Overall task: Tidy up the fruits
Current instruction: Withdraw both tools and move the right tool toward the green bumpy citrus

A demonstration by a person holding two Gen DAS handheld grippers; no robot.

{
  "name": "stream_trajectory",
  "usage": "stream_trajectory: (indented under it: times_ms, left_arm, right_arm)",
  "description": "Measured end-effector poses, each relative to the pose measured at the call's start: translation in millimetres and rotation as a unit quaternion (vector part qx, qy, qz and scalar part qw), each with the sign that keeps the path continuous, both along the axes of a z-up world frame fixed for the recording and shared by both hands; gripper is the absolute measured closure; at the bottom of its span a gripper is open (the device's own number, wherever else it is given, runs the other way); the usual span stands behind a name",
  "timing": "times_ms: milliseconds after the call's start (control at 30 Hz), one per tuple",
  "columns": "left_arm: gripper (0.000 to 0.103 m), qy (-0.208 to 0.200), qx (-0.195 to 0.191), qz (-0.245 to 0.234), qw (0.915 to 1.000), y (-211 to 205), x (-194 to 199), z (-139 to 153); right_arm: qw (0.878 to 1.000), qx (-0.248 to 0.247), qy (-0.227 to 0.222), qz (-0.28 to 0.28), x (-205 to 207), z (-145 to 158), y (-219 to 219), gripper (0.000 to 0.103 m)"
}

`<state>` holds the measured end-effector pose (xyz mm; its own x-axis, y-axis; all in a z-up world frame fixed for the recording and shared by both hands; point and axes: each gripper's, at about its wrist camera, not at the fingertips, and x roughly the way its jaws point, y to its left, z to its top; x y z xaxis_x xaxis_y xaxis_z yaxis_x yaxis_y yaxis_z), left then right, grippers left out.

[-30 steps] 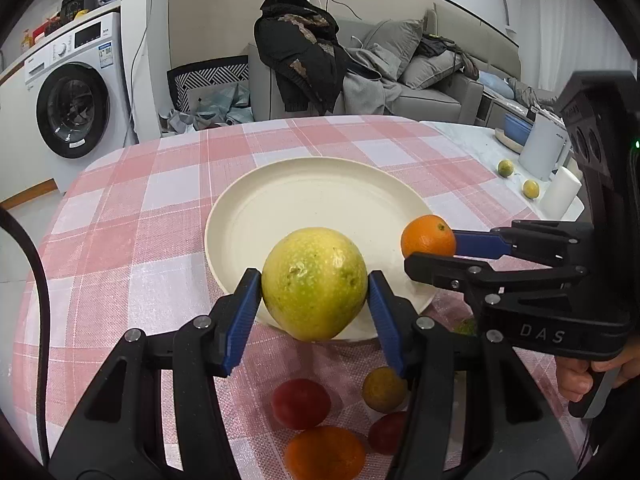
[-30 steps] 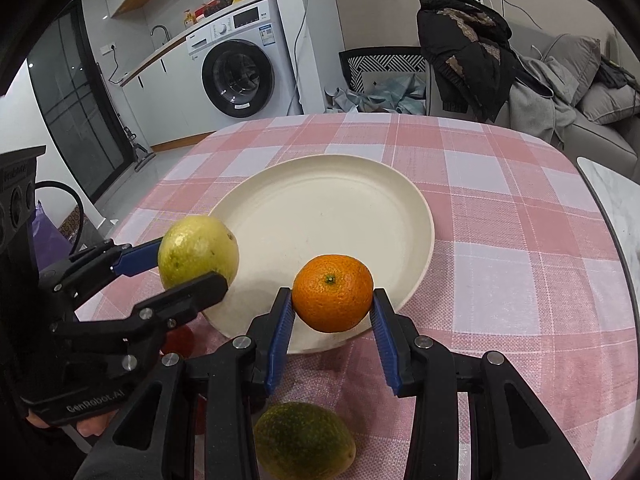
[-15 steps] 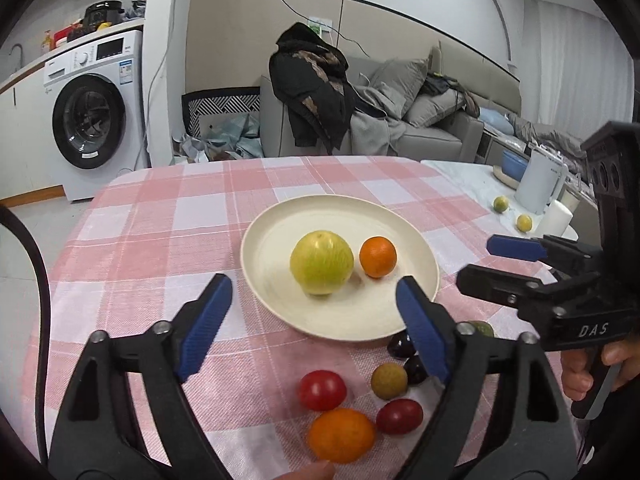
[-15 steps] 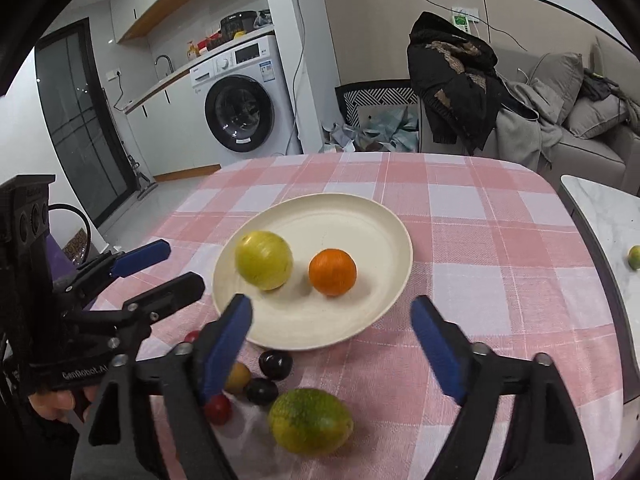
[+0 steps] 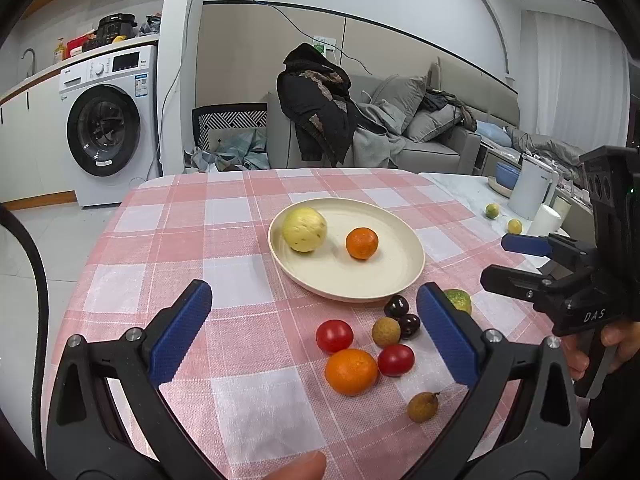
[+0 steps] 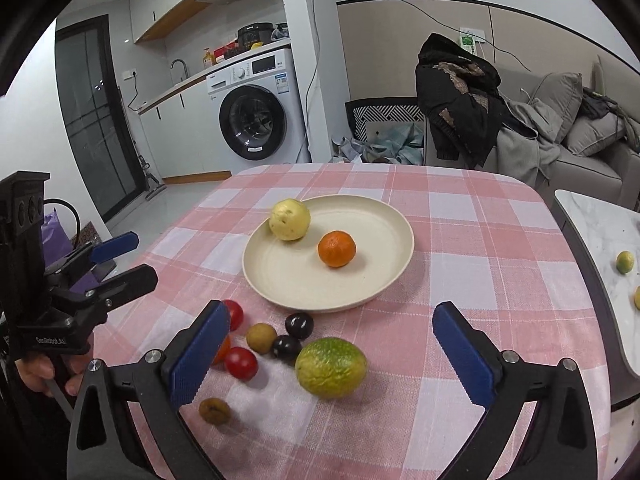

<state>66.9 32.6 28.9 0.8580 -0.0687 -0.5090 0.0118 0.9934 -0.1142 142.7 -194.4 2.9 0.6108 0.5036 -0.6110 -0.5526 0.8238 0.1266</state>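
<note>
A cream plate [image 5: 384, 280] [image 6: 384, 280] holds a yellow round fruit [image 5: 304, 229] [image 6: 289, 219] and a small orange [image 5: 361, 243] [image 6: 337, 249]. In front of the plate lie loose fruits: an orange [image 5: 351, 371], two red tomatoes [image 5: 334, 335] [image 6: 241, 363], two dark cherries [image 5: 397, 306] [image 6: 299, 325], two brown longans [image 5: 385, 332] [image 6: 215, 411], and a green-yellow fruit [image 6: 331, 367] [image 5: 458, 299]. My left gripper [image 5: 316, 336] is open and empty, held above the loose fruits. My right gripper [image 6: 332, 360] is open and empty, above the green-yellow fruit.
The table has a pink checked cloth [image 5: 224, 240]. A marble side table [image 6: 600, 236] on the right carries two small citrus fruits [image 5: 493, 211], a white kettle [image 5: 532, 190] and a cup. A washing machine [image 5: 104, 128], chair and sofa stand beyond.
Both grippers let go of the yellow fruit and the small orange onto the plate, opened wide, and pulled back and up from the plate. The yellow fruit has rolled to the plate's left side.
</note>
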Motion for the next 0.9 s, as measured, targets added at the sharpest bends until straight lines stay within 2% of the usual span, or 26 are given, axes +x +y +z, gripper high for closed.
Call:
stream_trajectory:
  times_ms: [333,667,900]
  left_arm:
    - [0.001,0.014,0.009,-0.007,0.9998,-12.2,-13.7,-4.6]
    - [0.001,0.054,0.007,-0.012,0.9984,-18.0,5.2,-30.9]
    - [0.001,0.083,0.02,-0.015,0.9962,-20.2,16.3,-48.3]
  right_arm:
    - [1.0,-0.017,0.006,0.001,-9.9,-8.6,-2.3,0.0]
    - [0.999,-0.029,0.031,-0.002,-3.9,-23.4,0.4,0.0]
    - [0.998,-0.038,0.05,0.003,-0.1,-35.4,2.8,0.0]
